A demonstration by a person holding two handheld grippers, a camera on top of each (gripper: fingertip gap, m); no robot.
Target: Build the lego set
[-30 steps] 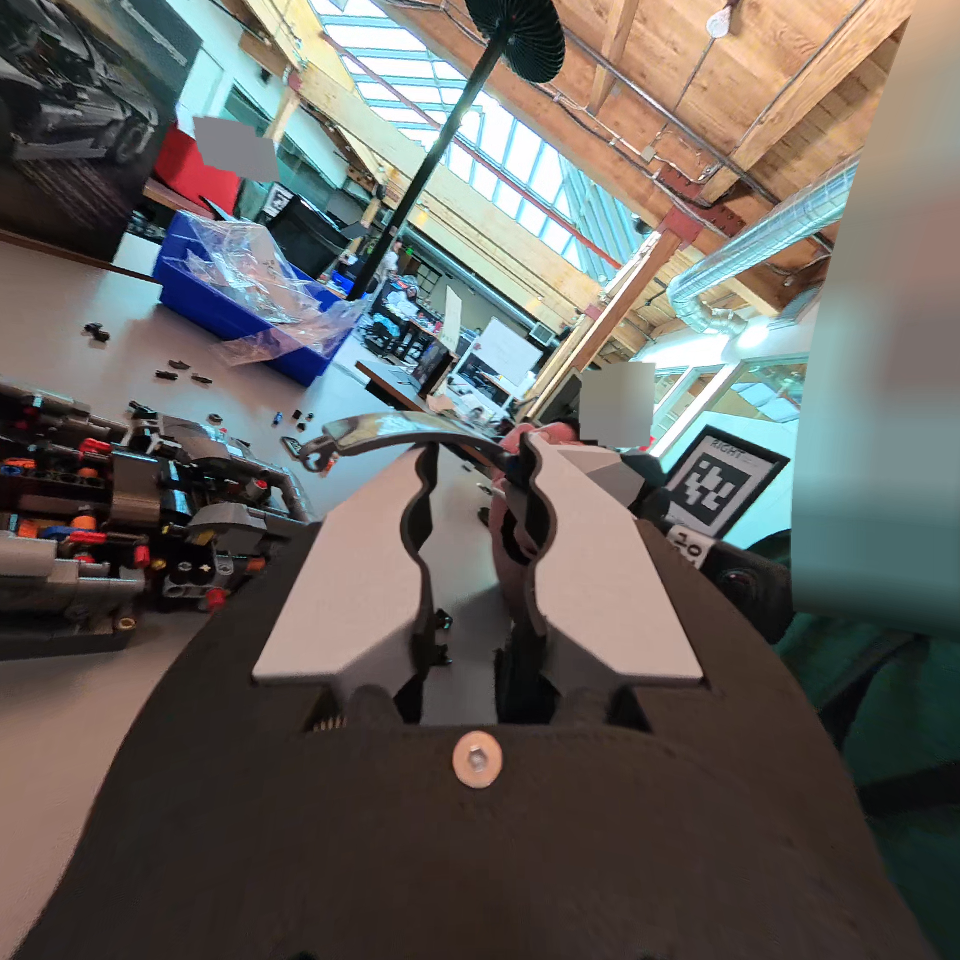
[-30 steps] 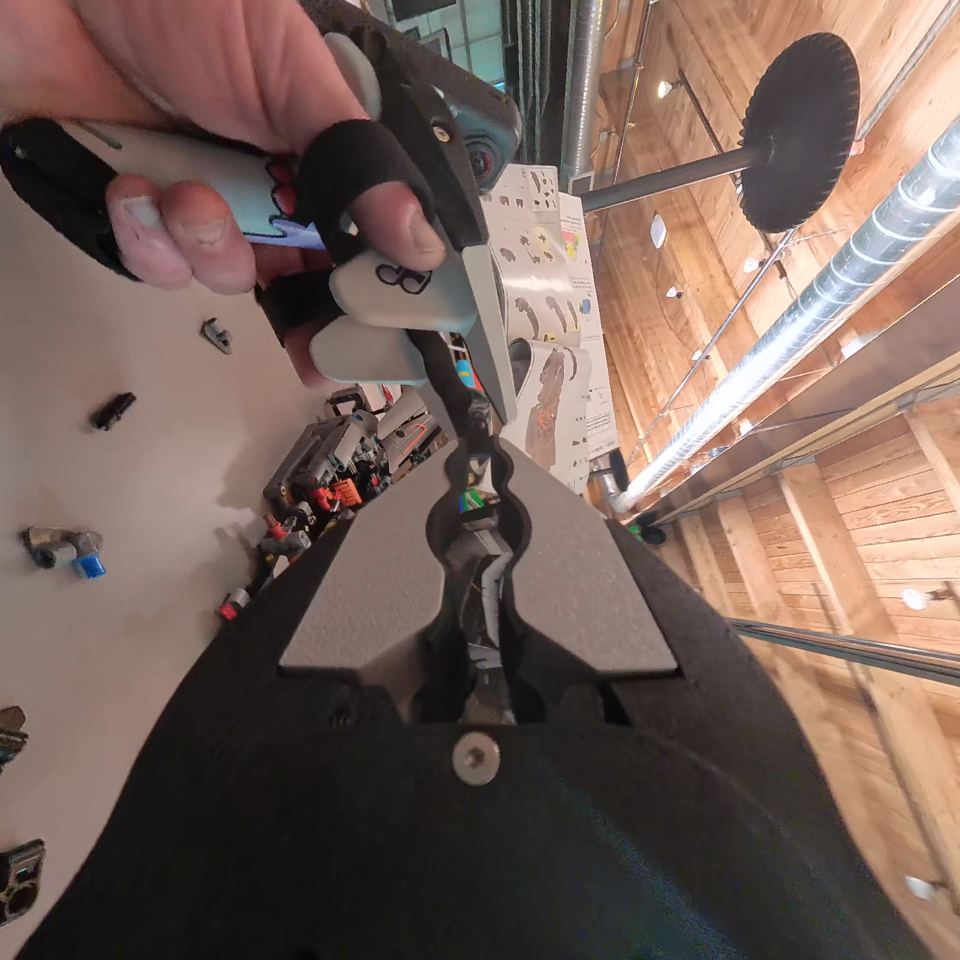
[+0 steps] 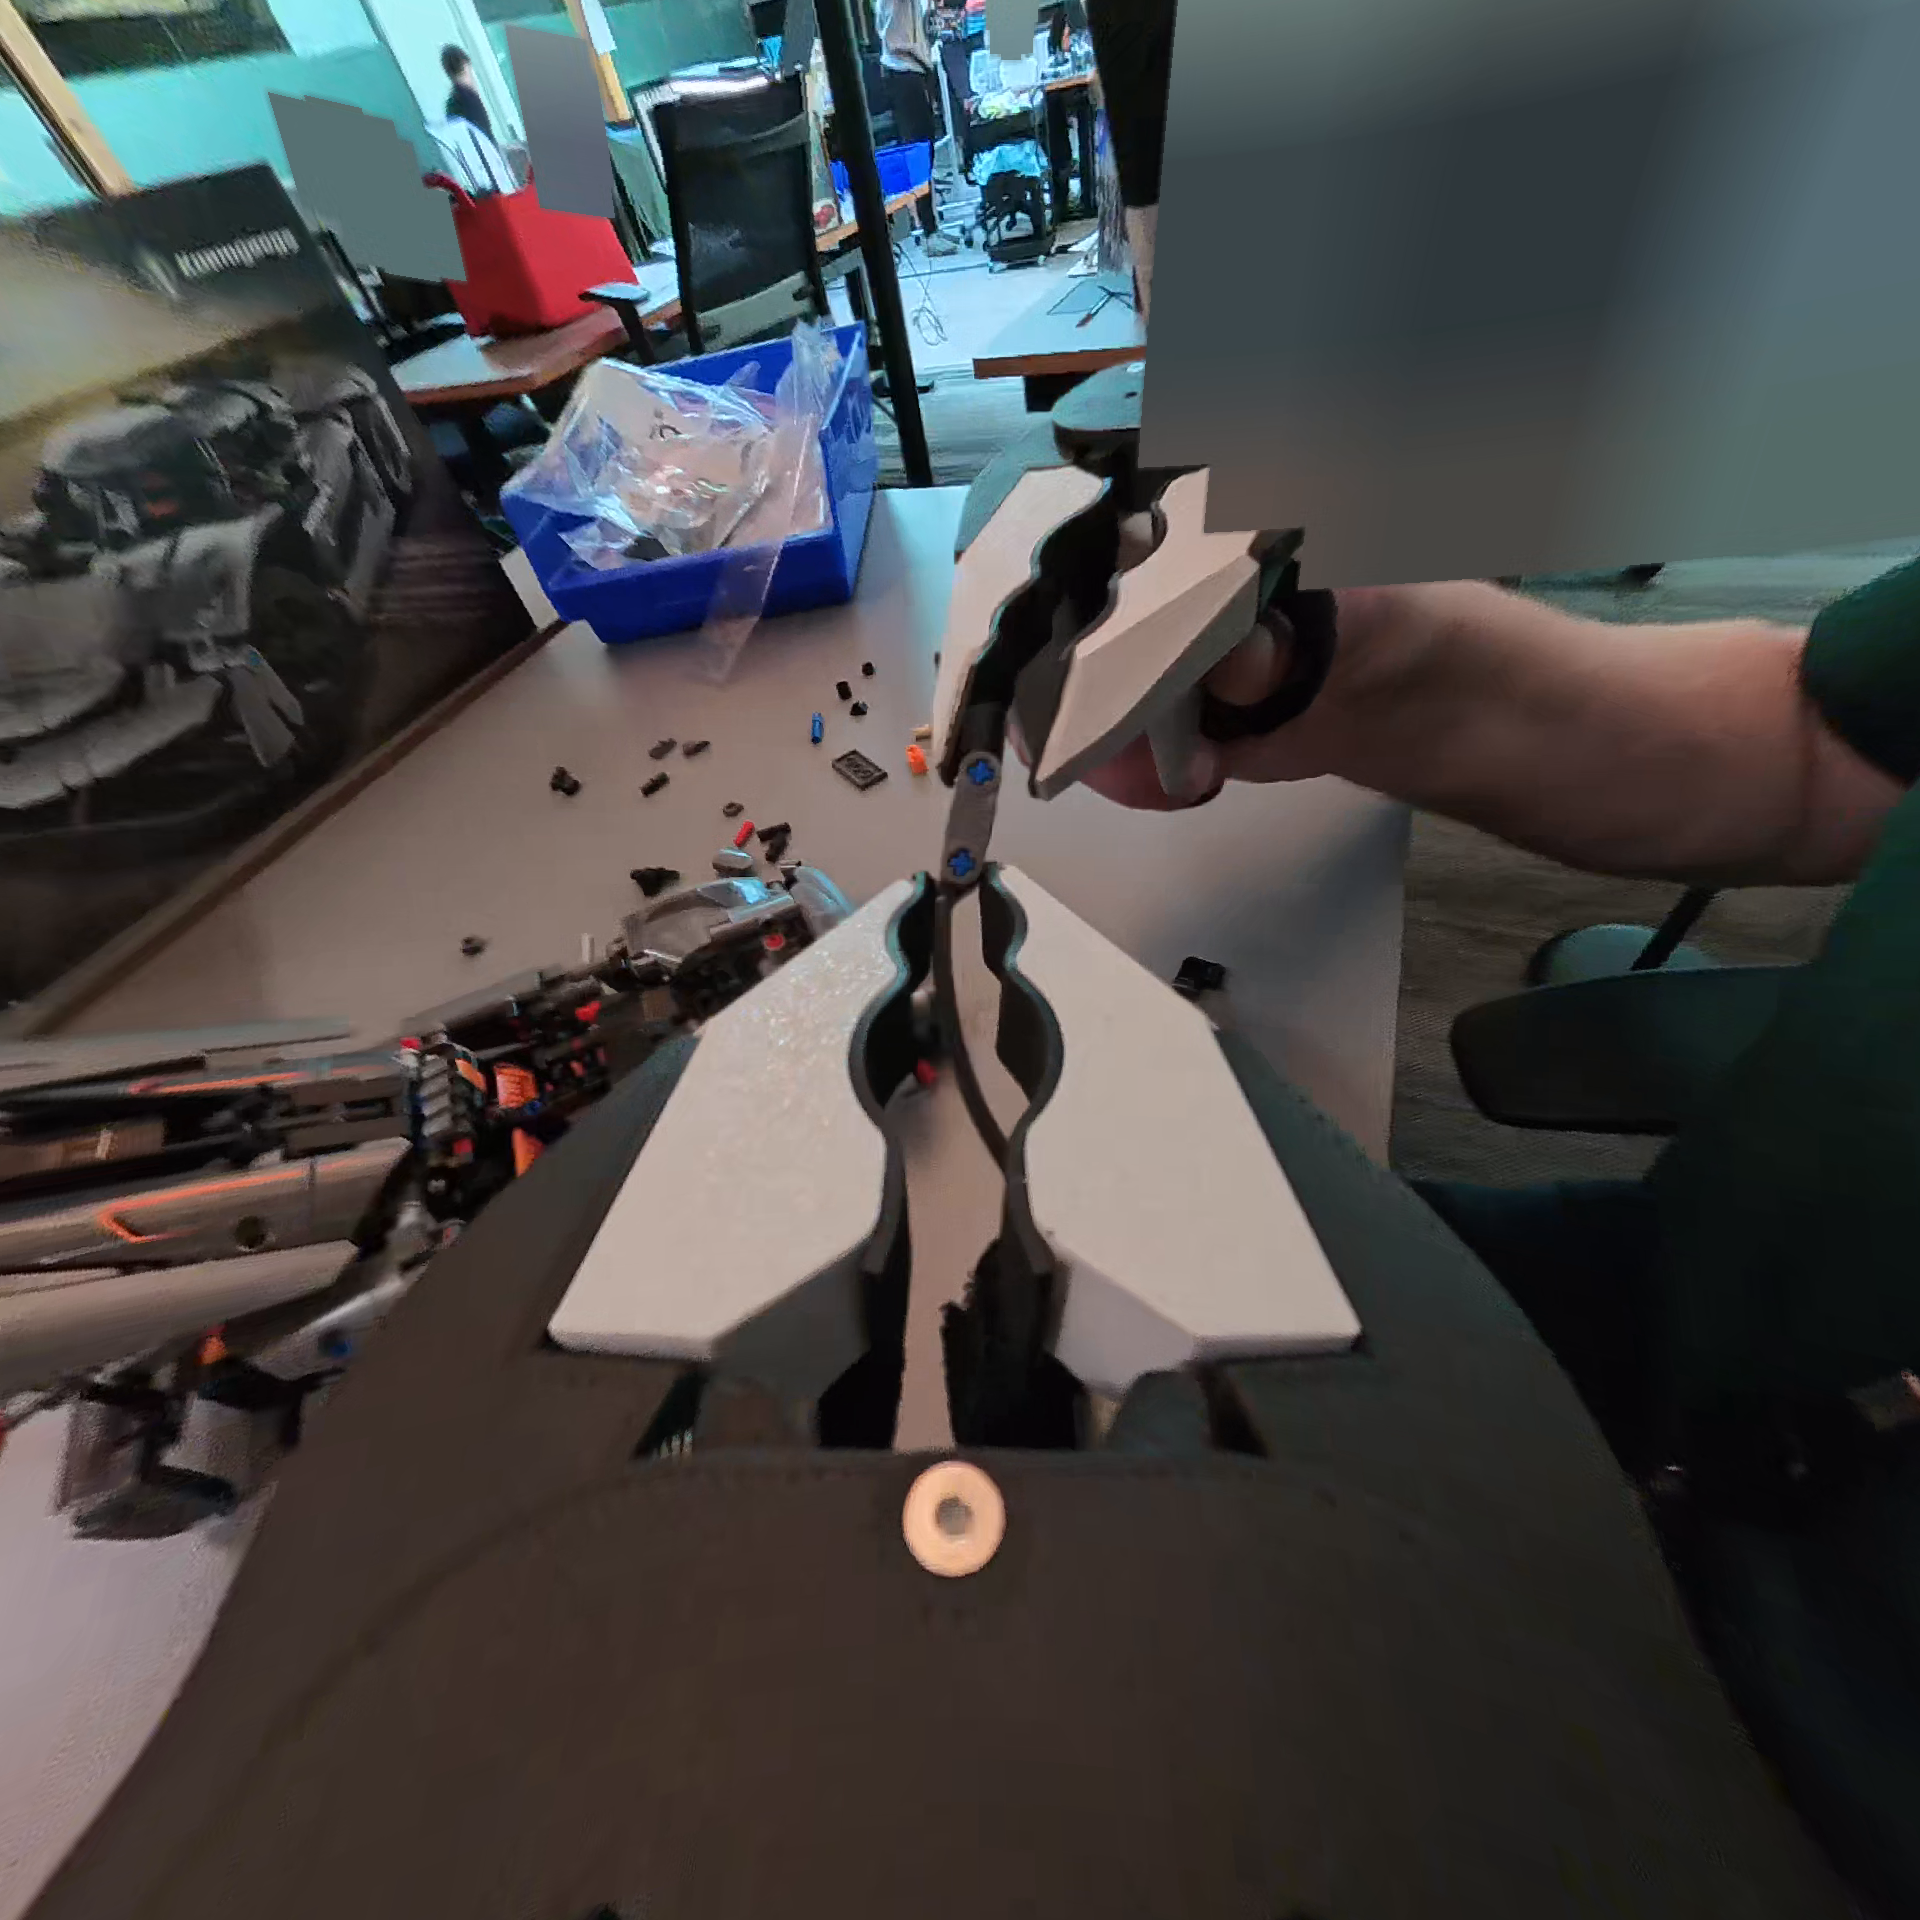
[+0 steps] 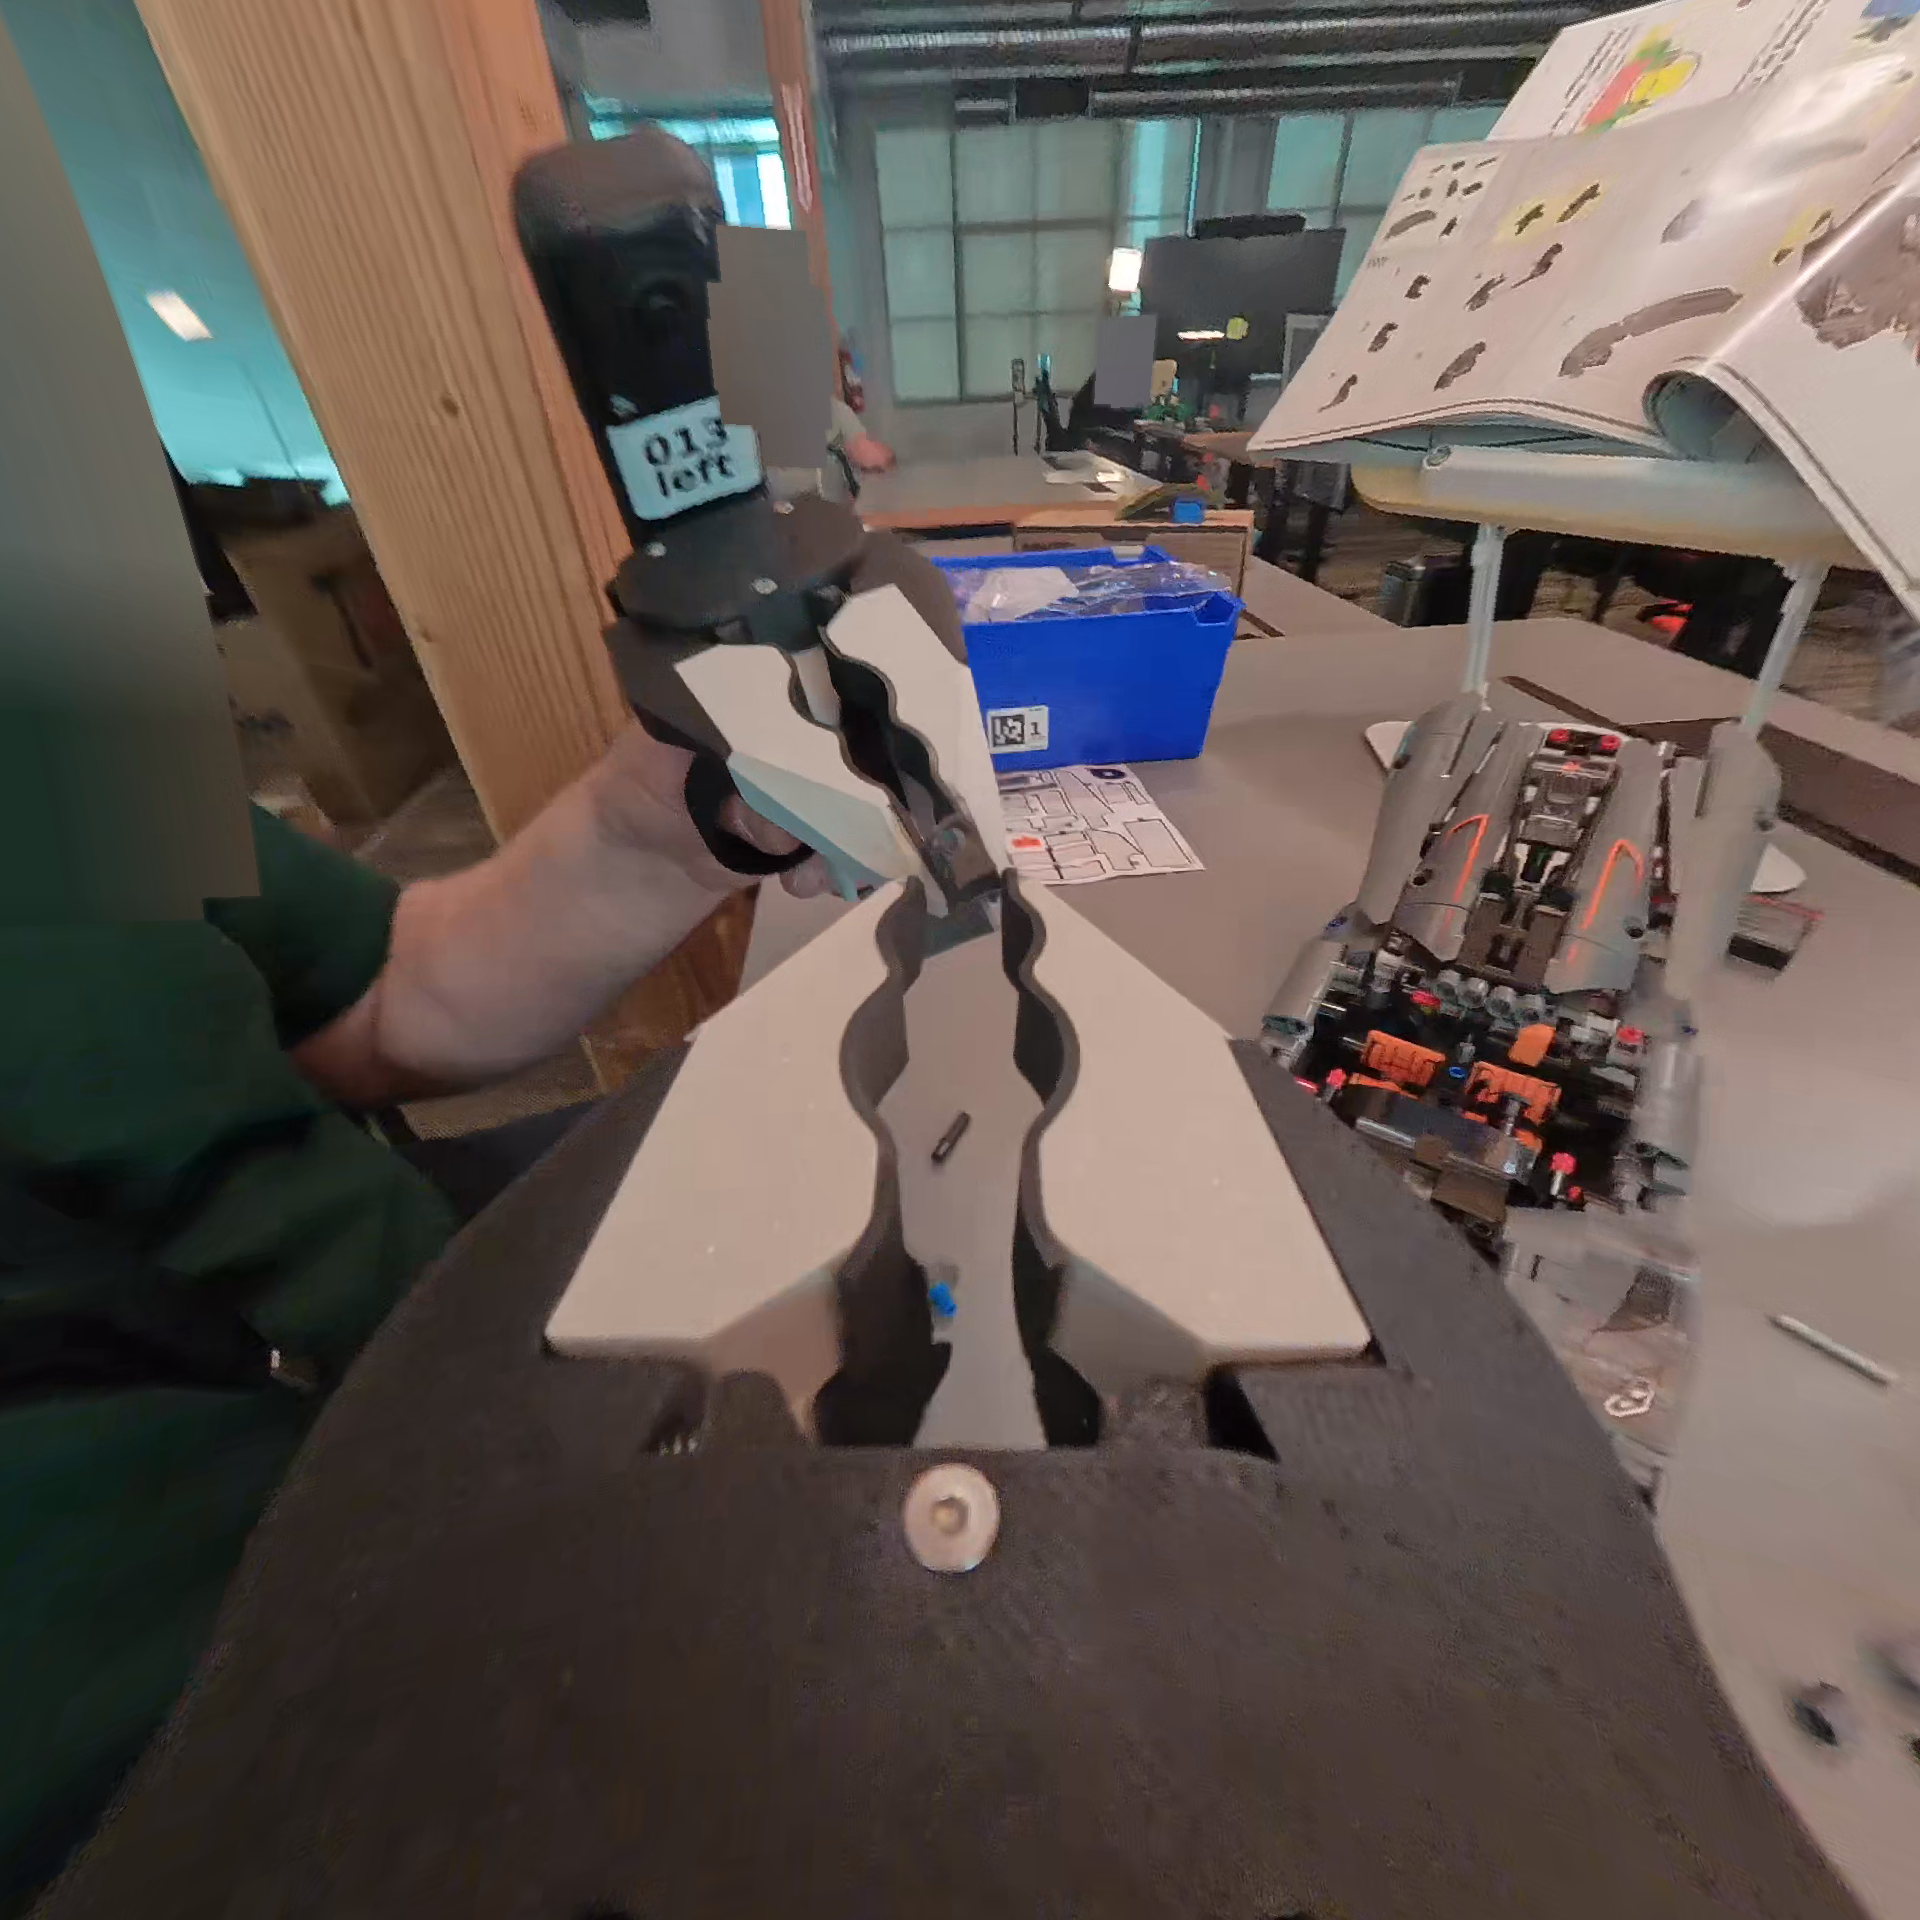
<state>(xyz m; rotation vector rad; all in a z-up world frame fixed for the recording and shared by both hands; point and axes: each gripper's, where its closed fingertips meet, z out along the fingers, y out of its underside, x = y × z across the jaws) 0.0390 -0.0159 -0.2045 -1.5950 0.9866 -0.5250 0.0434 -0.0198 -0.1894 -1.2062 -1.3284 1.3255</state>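
Observation:
A grey curved lego piece (image 3: 970, 821) with two blue cross pins hangs between the two grippers, above the table. My left gripper (image 3: 957, 885) is shut on its lower end, and a thin dark edge of the piece runs down between the fingers. My right gripper (image 3: 992, 750) is shut on its upper end. In the right wrist view my right gripper (image 4: 958, 896) meets the left gripper (image 4: 951, 847) tip to tip, and the piece (image 4: 961, 920) is mostly hidden there. The part-built grey, black and orange lego car (image 3: 312, 1122) lies to the left, and shows at the right in the right wrist view (image 4: 1507, 935).
Loose small lego parts (image 3: 727, 790) lie scattered on the grey table (image 3: 1195, 873). A blue bin (image 3: 717, 582) with plastic bags stands behind them. The set's box (image 3: 187, 520) leans at the left. An open instruction booklet (image 4: 1662, 260) sits on a stand above the car, with a sticker sheet (image 4: 1101, 831) nearby. Both grippers' tips are close together, under 4 cm apart.
Both grippers have tilted down from pointing at the ceiling to level over the table. They still meet tip to tip on the grey piece.

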